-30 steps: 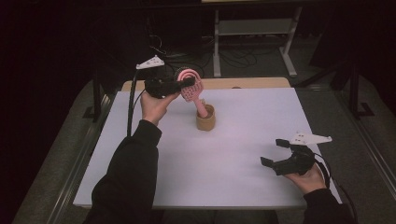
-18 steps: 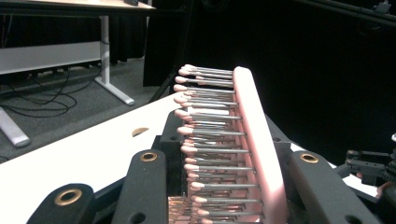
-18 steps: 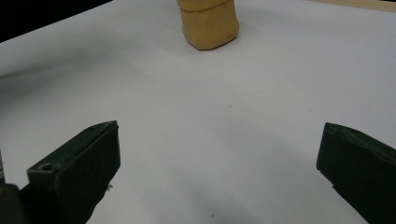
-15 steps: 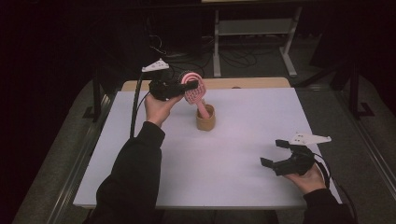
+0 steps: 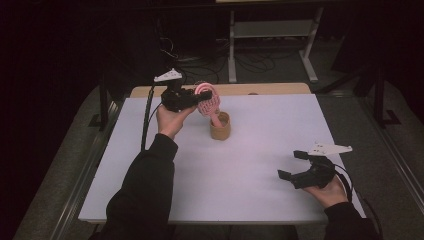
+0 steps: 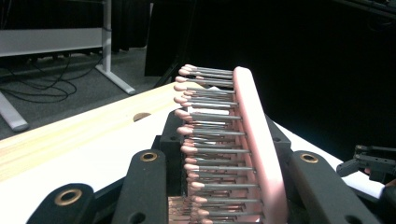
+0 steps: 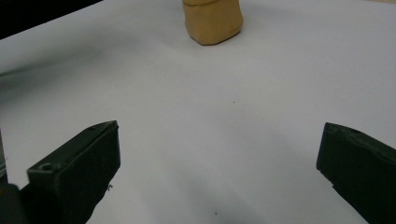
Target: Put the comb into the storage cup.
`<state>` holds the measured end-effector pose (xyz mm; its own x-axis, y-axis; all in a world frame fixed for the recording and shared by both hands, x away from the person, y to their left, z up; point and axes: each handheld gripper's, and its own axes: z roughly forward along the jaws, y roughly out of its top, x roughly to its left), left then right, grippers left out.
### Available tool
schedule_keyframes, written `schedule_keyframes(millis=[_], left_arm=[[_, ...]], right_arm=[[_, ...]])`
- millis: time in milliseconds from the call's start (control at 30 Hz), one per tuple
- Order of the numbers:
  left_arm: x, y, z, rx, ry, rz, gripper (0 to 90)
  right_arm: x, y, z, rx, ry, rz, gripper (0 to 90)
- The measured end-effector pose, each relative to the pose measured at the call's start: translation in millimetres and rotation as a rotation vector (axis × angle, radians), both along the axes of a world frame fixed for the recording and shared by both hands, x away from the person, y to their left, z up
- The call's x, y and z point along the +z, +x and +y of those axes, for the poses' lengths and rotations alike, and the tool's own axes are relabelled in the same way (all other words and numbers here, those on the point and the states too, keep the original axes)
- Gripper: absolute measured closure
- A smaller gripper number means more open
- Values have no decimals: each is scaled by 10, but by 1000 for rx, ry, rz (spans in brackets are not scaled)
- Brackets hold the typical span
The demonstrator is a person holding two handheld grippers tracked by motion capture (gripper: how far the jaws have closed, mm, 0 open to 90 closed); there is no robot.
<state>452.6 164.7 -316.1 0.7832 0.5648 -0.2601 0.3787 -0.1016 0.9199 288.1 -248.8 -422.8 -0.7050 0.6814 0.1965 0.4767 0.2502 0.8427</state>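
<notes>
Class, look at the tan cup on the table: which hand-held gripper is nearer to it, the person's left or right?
Left. The left hand-held gripper holds the pink hairbrush just above the tan cup; the right hand-held gripper hovers open far off, near the table's front edge.

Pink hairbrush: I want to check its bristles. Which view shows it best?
The left gripper view: the pink hairbrush sits close up between the left gripper's jaws, bristles side-on. The high view shows it small, its handle down in the tan cup. The right gripper view shows just the cup.

Pink hairbrush [image 5: 208, 102] — tilted (handle down) — in tan cup [image 5: 220, 127].
</notes>
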Motion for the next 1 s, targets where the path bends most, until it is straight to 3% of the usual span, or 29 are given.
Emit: schedule_keyframes(millis=[533,667,867,1000], left_arm=[[-116,36,-11,12,-29,22,631],[-143,52,12,21,-59,31,630],[-226,76,97,61,-140,59,628],[-257,81,163,79,-159,76,628]], right_arm=[[-9,-1,2,3,-4,3,0],[-16,3,4,5,-6,5,0],[-20,4,6,4,-8,10,0],[-27,9,6,4,-11,11,0]])
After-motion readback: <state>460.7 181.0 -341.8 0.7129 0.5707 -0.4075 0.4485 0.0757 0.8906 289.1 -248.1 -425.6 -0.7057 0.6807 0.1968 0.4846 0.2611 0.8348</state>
